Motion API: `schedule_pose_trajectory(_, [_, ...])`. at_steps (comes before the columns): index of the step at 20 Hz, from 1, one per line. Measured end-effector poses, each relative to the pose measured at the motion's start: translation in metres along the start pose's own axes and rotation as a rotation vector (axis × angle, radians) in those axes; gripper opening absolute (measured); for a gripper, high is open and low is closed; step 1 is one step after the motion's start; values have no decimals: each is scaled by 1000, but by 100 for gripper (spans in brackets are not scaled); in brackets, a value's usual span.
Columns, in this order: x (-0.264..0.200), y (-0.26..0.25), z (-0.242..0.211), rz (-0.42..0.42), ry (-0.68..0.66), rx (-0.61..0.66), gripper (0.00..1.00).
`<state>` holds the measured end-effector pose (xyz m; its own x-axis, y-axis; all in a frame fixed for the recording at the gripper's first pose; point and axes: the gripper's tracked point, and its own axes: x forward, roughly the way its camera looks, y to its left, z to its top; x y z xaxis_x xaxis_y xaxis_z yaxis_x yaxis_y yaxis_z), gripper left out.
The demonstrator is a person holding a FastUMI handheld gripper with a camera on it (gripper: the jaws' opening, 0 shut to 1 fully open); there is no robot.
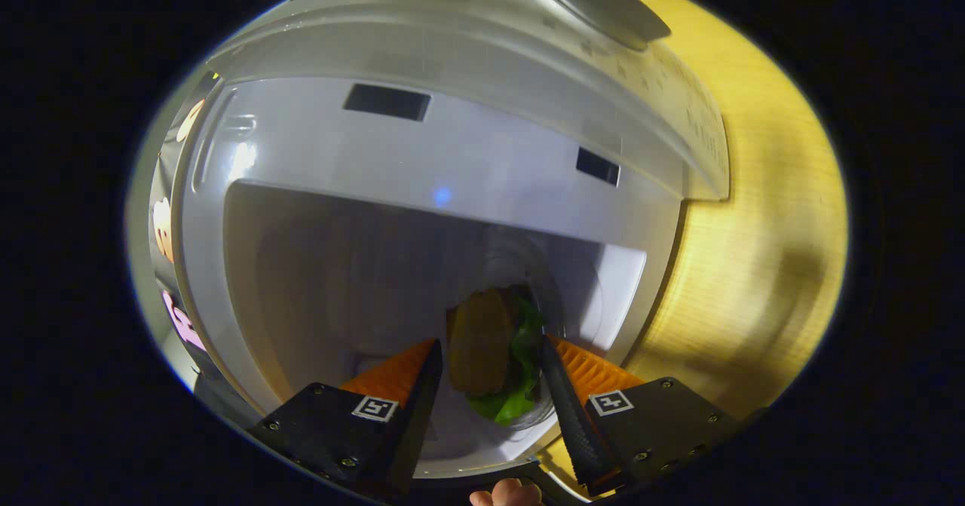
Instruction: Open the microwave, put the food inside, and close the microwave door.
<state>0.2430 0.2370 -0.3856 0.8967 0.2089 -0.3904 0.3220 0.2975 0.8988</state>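
Nearest to me, the two fingers of my gripper (488, 370) reach forward into the open microwave (422, 189), and the food (490, 348) sits between them: a brown, bun-like piece with a green leaf along its side nearest the right finger. Both fingers run close against it, yet I cannot tell whether they actually press on it or merely flank it, so the grip is uncertain from where I sit. Below the leaf I make out what looks like the rim of a clear dish (537, 414), though it is faint. Just behind the fingers, a fingertip (507, 493) of the person holding the tool peeks in. Ahead of the fingers lies the pale inner chamber, its floor under the food and its back wall beyond. Above the opening runs the white front with two dark slots (387, 102). Off to the right of the tool, past the control panel (678, 106), stretches a yellow wooden surface (761, 249).
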Motion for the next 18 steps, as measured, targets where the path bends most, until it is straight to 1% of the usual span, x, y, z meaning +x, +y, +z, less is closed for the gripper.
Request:
schedule_pose_trajectory(2, [-15, -1, 3, -22, 21, -93, 79])
schedule_pose_trajectory(3, [-27, -2, 4, -32, 27, -164, 79])
schedule_pose_trajectory(6, [-75, -6, 6, -53, 28, -439, 79])
schedule_pose_trajectory(9, [-135, 13, 2, 12, 23, -685, 80])
schedule_pose_trajectory(13, [-221, 41, -4, 110, -12, -906, 79])
schedule_pose_trajectory(14, [-244, 47, -5, 130, -30, -959, 74])
schedule_pose_trajectory(15, [-262, 52, -9, 144, -46, -1003, 65])
schedule_pose_trajectory(16, [-281, 55, -13, 154, -56, -1043, 53])
schedule_pose_trajectory(17, [-298, 55, -15, 139, -65, -1090, 30])
schedule_pose_trajectory(18, [-310, 55, -19, 134, -66, -1134, 20])
